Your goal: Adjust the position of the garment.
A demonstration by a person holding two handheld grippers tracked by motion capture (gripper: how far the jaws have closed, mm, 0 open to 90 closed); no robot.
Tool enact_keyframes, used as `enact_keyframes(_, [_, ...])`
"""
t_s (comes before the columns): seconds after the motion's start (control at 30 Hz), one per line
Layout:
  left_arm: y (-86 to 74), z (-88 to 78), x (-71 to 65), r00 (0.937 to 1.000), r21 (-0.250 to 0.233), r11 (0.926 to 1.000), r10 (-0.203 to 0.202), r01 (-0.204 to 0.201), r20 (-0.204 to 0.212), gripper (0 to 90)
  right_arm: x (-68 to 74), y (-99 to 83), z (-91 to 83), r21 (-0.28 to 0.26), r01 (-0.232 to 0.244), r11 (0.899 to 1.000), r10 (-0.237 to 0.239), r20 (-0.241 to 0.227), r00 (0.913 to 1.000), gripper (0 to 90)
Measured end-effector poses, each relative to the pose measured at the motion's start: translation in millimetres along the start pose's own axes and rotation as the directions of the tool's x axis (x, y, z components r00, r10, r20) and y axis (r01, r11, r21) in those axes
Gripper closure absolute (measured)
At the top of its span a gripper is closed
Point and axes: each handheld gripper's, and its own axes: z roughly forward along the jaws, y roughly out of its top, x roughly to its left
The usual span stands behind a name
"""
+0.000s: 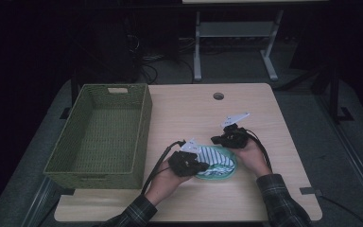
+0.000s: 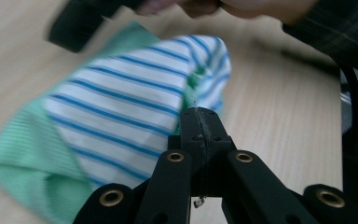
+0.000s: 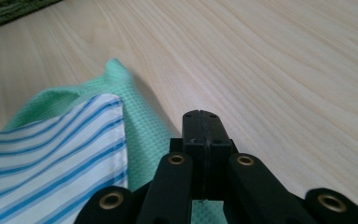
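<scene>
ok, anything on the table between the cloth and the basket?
Nothing visible. The cloth lies near the table's front edge between the left gripper and right gripper, both shut. The basket sits to its left, open-topped, and the strip of bare wood between them holds nothing; its near wall is what the cloth must clear.
</scene>
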Motion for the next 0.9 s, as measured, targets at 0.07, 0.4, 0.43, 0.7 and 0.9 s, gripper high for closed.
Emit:
enact_keyframes(0.07, [-2.5,6.3,-3.2,0.9998,0.01,1.0,0.0,-0.001,0.018,89.5,-1.3,-0.4,2.5,0.008,-0.008,1.0,0.008,-0.001,1.0,90.0])
enact_keyframes(0.4, [-8.4,34.1,-14.1,0.9983,0.076,0.9965,0.03,-0.034,0.049,89.3,-3.1,-5.6,12.1,0.051,0.002,0.999,-0.002,0.0,1.0,89.9])
enact_keyframes(0.43, [-8.7,35.5,-14.6,0.9981,0.085,0.9955,0.039,-0.043,0.047,89.3,-2.3,-5.8,12.7,0.059,-0.002,0.998,0.002,0.003,1.0,89.9])
enact_keyframes(0.7, [-12.3,40.0,-9.3,0.9986,0.118,0.9917,0.047,-0.05,0.022,89.0,-3.6,-11.6,11.7,0.067,0.001,0.998,-0.001,-0.001,1.0,89.9])
enact_keyframes(0.9, [-12.5,36.8,-5.7,0.9987,0.125,0.9909,0.051,-0.051,-0.002,89.0,-3.4,-17.0,5.5,0.07,-0.008,0.997,0.007,0.008,0.9999,89.9])
